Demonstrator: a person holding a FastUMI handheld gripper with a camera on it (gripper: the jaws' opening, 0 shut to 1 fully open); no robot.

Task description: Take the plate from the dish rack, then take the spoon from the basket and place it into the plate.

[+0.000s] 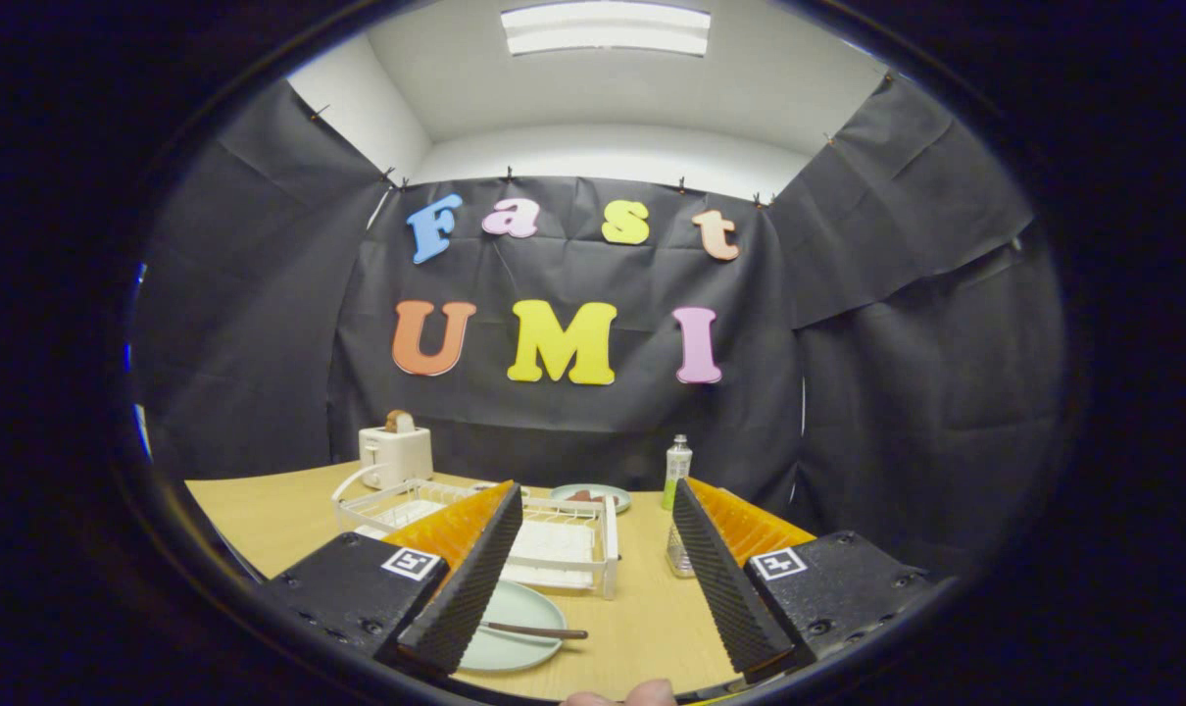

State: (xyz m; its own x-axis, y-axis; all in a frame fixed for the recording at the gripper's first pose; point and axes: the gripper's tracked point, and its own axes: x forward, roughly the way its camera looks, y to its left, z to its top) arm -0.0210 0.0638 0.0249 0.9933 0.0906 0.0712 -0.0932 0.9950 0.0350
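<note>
My gripper [593, 569] is open, held a little above the wooden table [260, 515] with nothing between its fingers. A pale green plate [515, 637] lies flat on the table just beside the left finger, partly hidden behind it. A spoon with a dark wooden handle [534, 630] rests across that plate, its bowl end hidden by the finger. The white wire dish rack [564, 539] stands just beyond the plate, between and behind the fingers. A small mesh basket [679, 554] sits by the right finger, mostly hidden by it.
A white toaster [395, 453] with a slice of bread stands at the back left. A second pale plate [593, 495] with food lies behind the rack, and a green-labelled bottle [677, 469] stands beside it. A fingertip [622, 695] shows near me.
</note>
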